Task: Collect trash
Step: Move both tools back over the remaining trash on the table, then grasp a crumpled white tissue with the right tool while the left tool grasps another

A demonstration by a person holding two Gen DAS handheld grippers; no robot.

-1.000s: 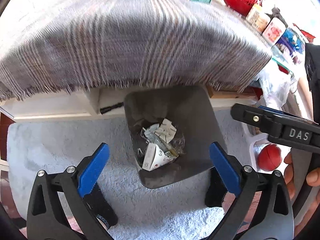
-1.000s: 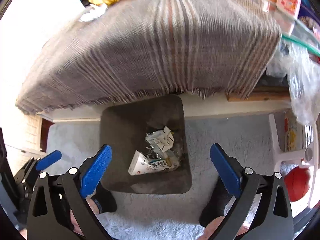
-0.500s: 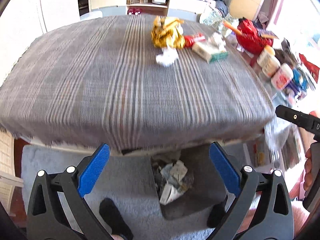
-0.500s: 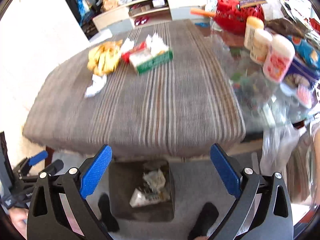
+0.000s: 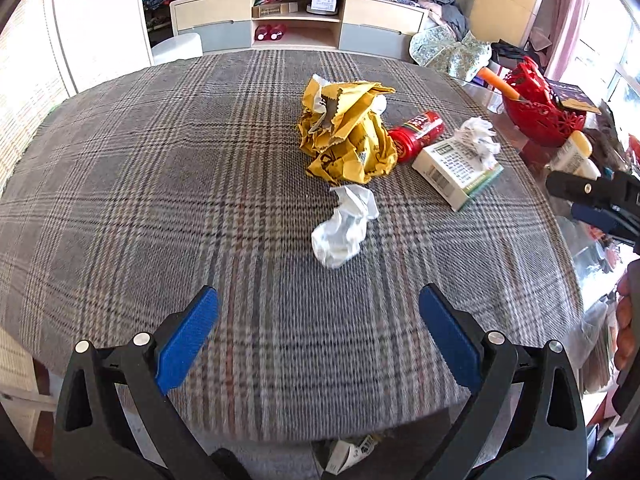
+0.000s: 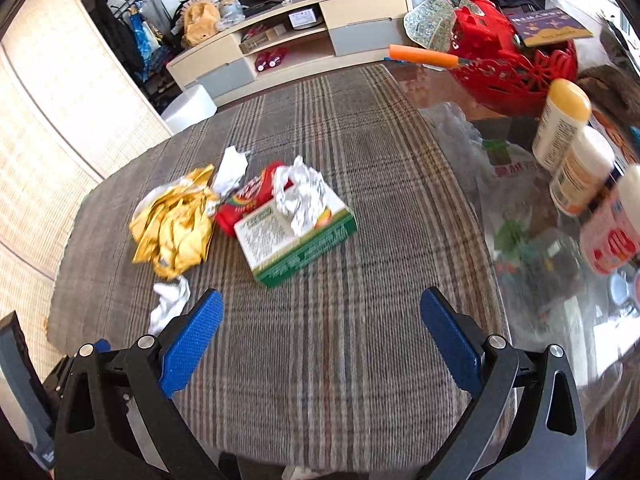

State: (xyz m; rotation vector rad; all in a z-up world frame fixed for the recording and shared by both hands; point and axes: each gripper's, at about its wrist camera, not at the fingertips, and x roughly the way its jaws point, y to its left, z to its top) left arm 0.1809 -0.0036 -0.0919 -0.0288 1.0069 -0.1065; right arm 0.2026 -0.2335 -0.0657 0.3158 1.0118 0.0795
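Observation:
Trash lies on the plaid tablecloth: a crumpled yellow wrapper, a white paper ball, a red tube, a green-and-white box with crumpled foil on it. My left gripper is open and empty above the near edge of the table, short of the paper ball. My right gripper is open and empty, short of the box. The bin's trash peeks out below the table edge.
A red basket with an orange stick, several bottles and plastic bags crowd the glass top at the right. A TV cabinet stands behind the table. The right gripper shows at the right edge of the left wrist view.
Both grippers have risen from over the bin below the table to above the tabletop. The views swung up from the bin to the trash on the cloth. Both stayed open.

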